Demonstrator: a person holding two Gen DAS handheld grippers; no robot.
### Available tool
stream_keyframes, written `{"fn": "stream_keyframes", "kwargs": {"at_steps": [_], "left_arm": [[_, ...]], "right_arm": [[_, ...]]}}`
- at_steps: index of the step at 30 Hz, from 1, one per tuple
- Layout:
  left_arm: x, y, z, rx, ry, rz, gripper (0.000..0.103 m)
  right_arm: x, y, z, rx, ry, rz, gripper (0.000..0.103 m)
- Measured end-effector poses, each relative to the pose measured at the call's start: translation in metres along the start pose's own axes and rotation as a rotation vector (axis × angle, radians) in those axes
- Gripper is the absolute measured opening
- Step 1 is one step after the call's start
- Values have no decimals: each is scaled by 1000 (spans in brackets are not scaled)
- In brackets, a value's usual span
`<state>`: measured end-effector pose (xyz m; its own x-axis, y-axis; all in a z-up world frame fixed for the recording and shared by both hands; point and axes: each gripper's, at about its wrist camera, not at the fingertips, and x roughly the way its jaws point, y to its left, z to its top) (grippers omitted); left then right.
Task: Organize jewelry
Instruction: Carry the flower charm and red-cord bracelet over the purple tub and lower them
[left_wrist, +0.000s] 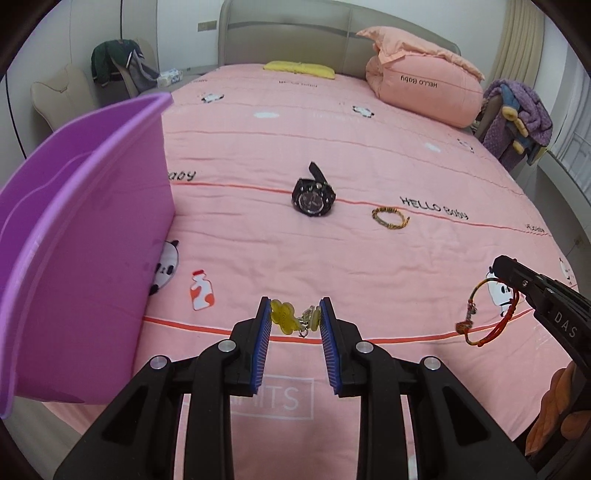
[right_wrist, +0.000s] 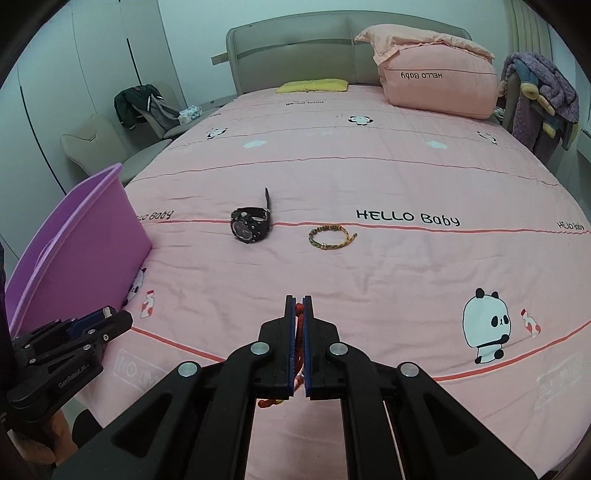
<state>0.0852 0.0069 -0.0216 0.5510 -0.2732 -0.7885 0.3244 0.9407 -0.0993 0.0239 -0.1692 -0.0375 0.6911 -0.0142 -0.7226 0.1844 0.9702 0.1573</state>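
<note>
Yellow plastic flower charms (left_wrist: 287, 316) on a small clasp are clamped between the blue pads of the left claw (left_wrist: 295, 314), held above the pink bedspread (left_wrist: 369, 158). The right claw (right_wrist: 299, 308) is pressed together on a red cord bracelet (left_wrist: 487, 314), which dangles from its tip. On the bed beyond lie a black watch (right_wrist: 250, 224) and, just beside it, a braided yellow bracelet (right_wrist: 330, 237). A purple plastic bin (left_wrist: 85, 236) stands at the bed's left edge.
</note>
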Motion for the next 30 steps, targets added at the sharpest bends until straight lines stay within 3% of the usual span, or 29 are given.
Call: {"fn": "stream_keyframes", "kwargs": {"at_steps": [13,23,30], "left_arm": [[-74,45,27,-36,-121,30,26],[-120,109,55,-98,-207,70,26],[-130,165,66,-124,-221,157,26]], "right_arm": [[-38,85,34,-122,-89,145,4],[-52,172,78,-202,-157,315,4],[-48,239,98,-249,-170,410,4]]}}
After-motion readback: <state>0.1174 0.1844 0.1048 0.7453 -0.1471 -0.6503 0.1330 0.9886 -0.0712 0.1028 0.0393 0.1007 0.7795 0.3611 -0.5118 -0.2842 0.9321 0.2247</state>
